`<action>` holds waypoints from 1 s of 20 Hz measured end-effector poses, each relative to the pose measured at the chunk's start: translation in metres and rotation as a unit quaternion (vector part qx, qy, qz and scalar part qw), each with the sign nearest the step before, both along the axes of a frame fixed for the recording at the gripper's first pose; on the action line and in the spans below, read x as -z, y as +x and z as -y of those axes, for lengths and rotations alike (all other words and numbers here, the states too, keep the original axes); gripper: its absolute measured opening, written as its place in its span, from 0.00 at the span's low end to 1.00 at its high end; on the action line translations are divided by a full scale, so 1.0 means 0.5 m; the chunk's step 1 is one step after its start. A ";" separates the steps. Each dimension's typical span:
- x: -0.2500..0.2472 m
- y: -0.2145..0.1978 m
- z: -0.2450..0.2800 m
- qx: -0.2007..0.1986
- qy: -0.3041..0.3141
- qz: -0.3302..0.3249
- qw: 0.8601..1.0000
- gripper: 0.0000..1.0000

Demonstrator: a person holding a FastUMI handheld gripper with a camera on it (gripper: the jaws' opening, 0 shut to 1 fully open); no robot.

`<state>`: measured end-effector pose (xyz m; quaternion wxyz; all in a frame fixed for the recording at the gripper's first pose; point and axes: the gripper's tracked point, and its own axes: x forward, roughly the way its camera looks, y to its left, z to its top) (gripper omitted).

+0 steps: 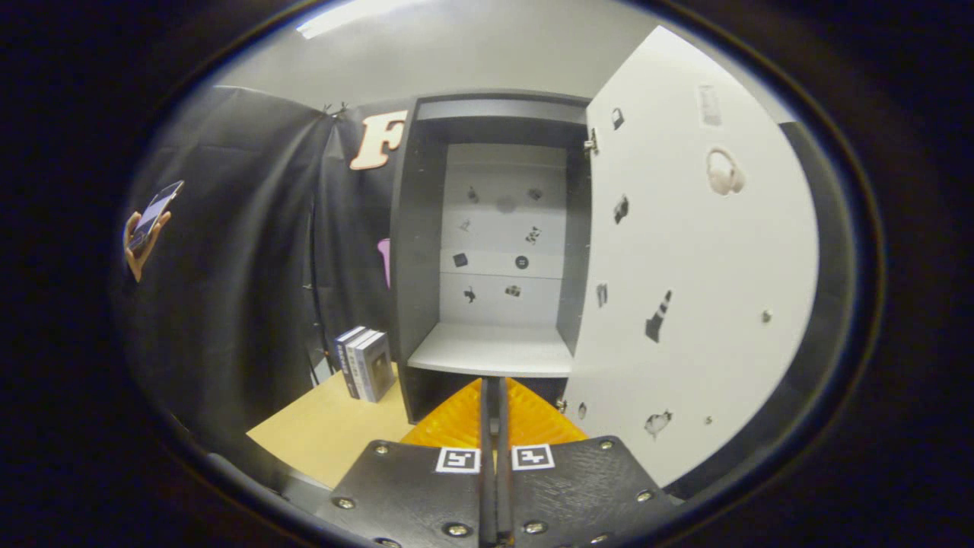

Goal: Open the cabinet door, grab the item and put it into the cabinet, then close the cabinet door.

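Door (685, 251) already swung wide, cabinet (494, 228) standing open with a bare shelf (493, 352). Tool (494, 392) closed, fingers pressed together — holding nothing, apparently. Grab step next: books (365, 364) on the counter (335, 430) just left of the cabinet — probably the item; calls for opening the fingers and swinging left.

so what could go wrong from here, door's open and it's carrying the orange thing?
The gripper is shut on the thin orange item, held low before the cabinet shelf; it could catch the shelf's front edge. The open door stands close beside the fingers, so a sideways drift may bump it.
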<state>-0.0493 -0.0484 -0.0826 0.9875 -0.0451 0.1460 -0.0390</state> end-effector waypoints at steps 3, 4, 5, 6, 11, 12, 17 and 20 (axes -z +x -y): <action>0.044 0.024 -0.039 -0.030 0.013 -0.017 0.999 0.01; 0.061 0.030 -0.047 -0.038 0.012 -0.025 0.999 0.01; 0.082 0.034 -0.050 -0.046 0.011 -0.033 0.998 0.01; 0.101 0.037 -0.055 -0.054 0.009 -0.042 0.998 0.01; 0.255 0.047 -0.084 -0.088 0.012 -0.107 0.990 0.02; 0.293 0.048 -0.089 -0.096 0.016 -0.124 0.987 0.04; 0.453 0.030 -0.062 -0.082 0.008 -0.209 0.974 0.40; 0.548 0.012 -0.055 -0.067 0.016 -0.253 0.965 0.79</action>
